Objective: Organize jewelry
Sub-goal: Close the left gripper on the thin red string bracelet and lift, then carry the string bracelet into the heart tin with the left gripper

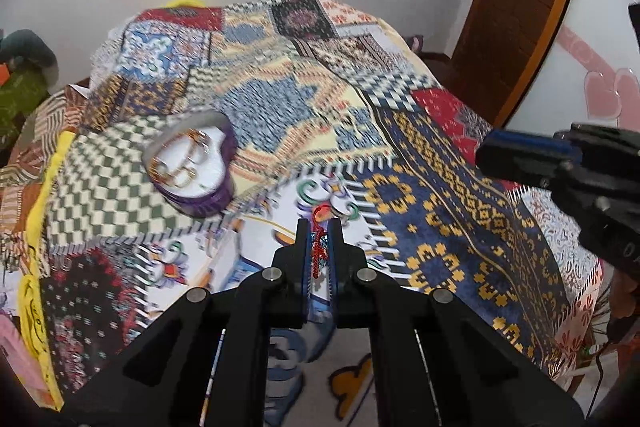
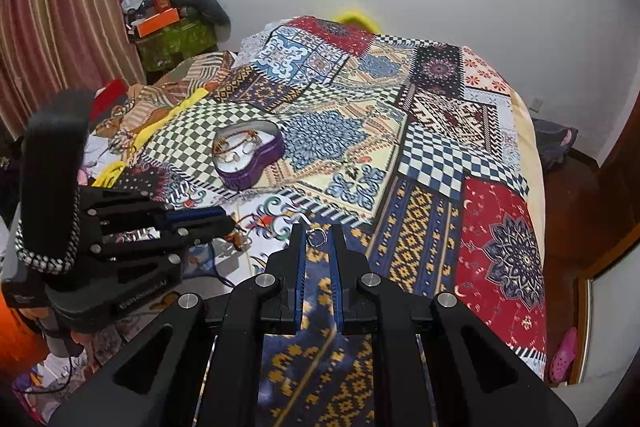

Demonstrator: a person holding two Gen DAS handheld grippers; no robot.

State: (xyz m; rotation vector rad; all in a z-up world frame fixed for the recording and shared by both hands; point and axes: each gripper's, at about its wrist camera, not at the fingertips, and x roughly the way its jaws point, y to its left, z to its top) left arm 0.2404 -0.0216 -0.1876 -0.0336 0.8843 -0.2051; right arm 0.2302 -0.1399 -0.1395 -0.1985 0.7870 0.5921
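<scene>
A purple heart-shaped jewelry box (image 1: 192, 167) with a white lining lies open on the patterned bedspread and holds several gold pieces. It also shows in the right wrist view (image 2: 248, 155). My left gripper (image 1: 319, 227) is shut on a red beaded piece of jewelry (image 1: 319, 247), held above the bedspread to the right of the box. My right gripper (image 2: 317, 233) is shut on a small silver ring (image 2: 317, 237) at its fingertips, held over the blue and gold patch. The left gripper shows at the left of the right wrist view (image 2: 216, 219).
The patchwork bedspread (image 2: 420, 155) covers the whole bed. A pile of clothes and boxes (image 2: 172, 23) stands at the far left by a striped curtain. A wooden door (image 1: 520, 7) is at the right. A pink shoe (image 2: 564, 355) lies on the floor.
</scene>
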